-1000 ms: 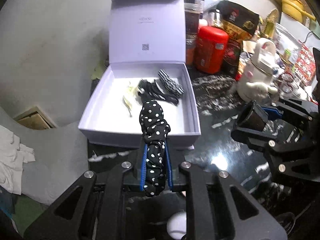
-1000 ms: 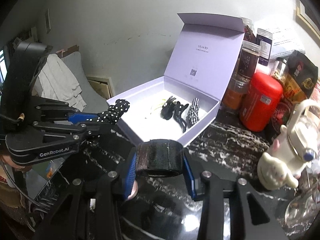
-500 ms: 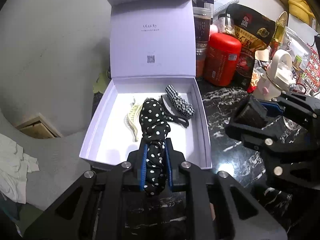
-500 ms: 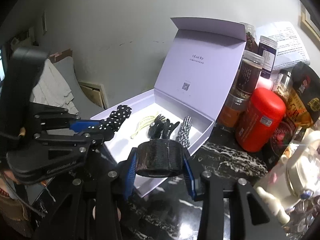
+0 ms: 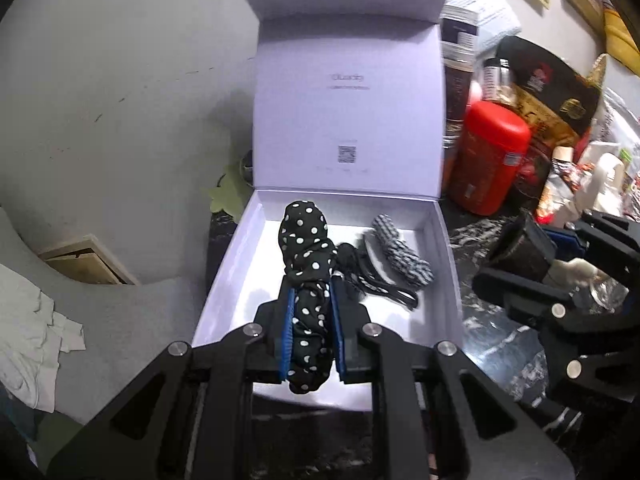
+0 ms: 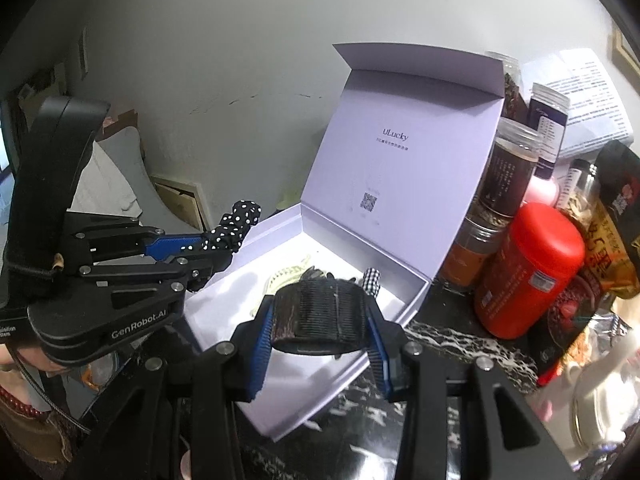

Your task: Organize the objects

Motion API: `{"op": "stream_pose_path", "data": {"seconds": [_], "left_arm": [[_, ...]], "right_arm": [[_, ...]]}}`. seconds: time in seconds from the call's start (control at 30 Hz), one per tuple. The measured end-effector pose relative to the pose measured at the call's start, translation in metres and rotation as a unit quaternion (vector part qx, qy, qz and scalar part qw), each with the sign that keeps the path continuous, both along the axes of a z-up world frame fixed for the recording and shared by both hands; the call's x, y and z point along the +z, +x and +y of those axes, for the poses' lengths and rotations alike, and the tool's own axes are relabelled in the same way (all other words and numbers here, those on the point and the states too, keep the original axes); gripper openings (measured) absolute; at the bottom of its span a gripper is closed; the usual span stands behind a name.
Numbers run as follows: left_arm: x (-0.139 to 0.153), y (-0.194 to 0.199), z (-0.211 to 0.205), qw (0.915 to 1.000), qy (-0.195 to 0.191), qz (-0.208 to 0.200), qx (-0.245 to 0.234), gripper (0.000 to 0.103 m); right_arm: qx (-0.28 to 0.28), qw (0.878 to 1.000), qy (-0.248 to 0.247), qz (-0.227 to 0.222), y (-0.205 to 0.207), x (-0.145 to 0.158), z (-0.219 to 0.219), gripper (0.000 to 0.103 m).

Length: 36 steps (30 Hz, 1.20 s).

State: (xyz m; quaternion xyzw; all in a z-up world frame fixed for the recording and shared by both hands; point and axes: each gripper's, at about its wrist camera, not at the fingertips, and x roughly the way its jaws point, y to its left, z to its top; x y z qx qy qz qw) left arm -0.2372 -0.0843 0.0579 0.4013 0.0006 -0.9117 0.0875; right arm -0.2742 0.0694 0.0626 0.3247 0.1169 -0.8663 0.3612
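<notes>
An open lilac gift box [image 5: 448,264] [image 6: 412,300] stands on the black marble table, lid upright. My left gripper [image 5: 311,300] [image 6: 224,240] is shut on a black polka-dot scrunchie [image 5: 306,248] [image 6: 236,224] and holds it over the box interior. Inside lie a black hair clip [image 5: 376,276], a checked black-and-white clip [image 5: 400,252] [image 6: 370,280] and a cream claw clip [image 6: 284,276]. My right gripper [image 6: 320,320] [image 5: 532,256] is shut on a wide black hair band [image 6: 320,316] [image 5: 520,248], just over the box's front right edge.
Right of the box stand a red canister [image 5: 488,160] [image 6: 528,268], dark jars [image 6: 508,176], snack bags [image 5: 548,92] and a white teapot [image 6: 600,384]. A grey wall is behind. White cloth [image 5: 28,340] lies on grey furniture at left.
Both grippers moved forward toward the box with their loads. The scrunchie is now deeper over the box interior; the hair band has reached the box's edge.
</notes>
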Motion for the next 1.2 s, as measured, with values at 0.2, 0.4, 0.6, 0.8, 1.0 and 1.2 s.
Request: {"op": "stream_pose_path", "data": {"seconds": [0.2,0.4,0.6,0.8,1.0,1.2], "left_arm": [[-0.008,-0.02,-0.015,0.9999,0.004,-0.009,0.005,0.015],[-0.024,-0.039,-0.025,0.9994,0.018,-0.029,0.0,0.015],[-0.038,-0.052,-0.037,0.9986,0.028,-0.044,0.007,0.015],[-0.052,-0.06,-0.037,0.9977,0.037,-0.057,0.001,0.015],[-0.061,-0.064,-0.036,0.9973,0.043,-0.059,-0.007,0.015],[-0.07,-0.066,-0.038,0.9968,0.046,-0.065,-0.003,0.015]], "right_arm": [[0.001,1.0,0.01,-0.014,-0.022,-0.014,-0.014,0.042],[0.004,0.999,0.009,-0.031,-0.045,-0.026,-0.024,0.042],[0.001,0.998,0.002,-0.058,-0.064,-0.04,-0.032,0.042],[-0.005,0.998,-0.004,-0.06,-0.069,-0.048,-0.033,0.042],[-0.016,0.998,-0.009,-0.055,-0.071,-0.055,-0.03,0.042],[-0.013,0.998,-0.007,-0.062,-0.073,-0.065,-0.033,0.042]]}}
